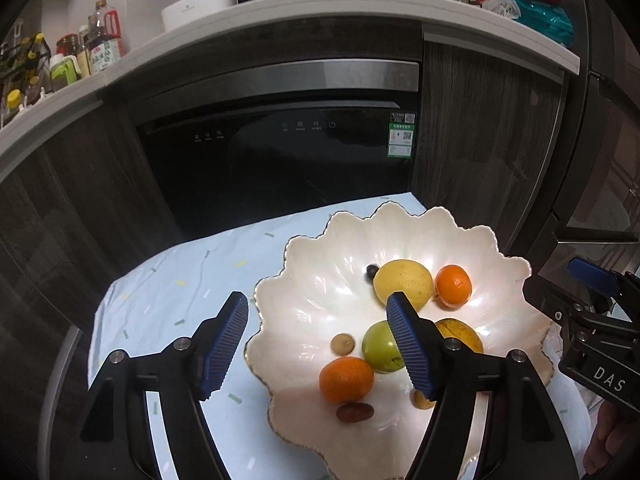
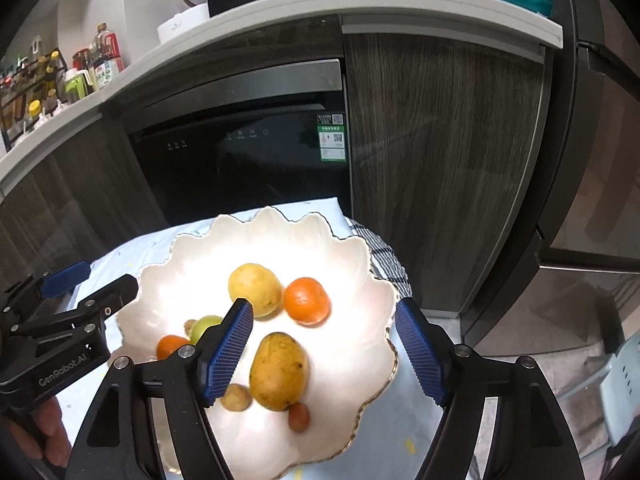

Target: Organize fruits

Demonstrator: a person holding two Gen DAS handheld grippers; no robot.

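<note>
A white scalloped shell-shaped bowl (image 1: 320, 256) (image 2: 352, 264) sits on a small table with a pale blue cloth (image 1: 180, 280). It holds a lemon (image 1: 404, 282) (image 2: 254, 288), two oranges (image 1: 346, 379) (image 1: 453, 285) (image 2: 307, 300), a green fruit (image 1: 380, 346) (image 2: 205, 325), a yellow mango (image 1: 464, 334) (image 2: 279, 370) and several small brown fruits (image 1: 343, 344) (image 2: 237, 397). My left gripper (image 1: 318, 344) is open and empty above the bowl's near left part. My right gripper (image 2: 324, 350) is open and empty above the mango.
A black built-in dishwasher (image 1: 280, 152) and dark wood cabinet fronts (image 2: 440, 160) stand behind the table. A white counter (image 1: 280, 12) above carries bottles (image 1: 104, 40), a microwave and snack bags. A striped cloth (image 2: 386, 264) lies at the table's right edge.
</note>
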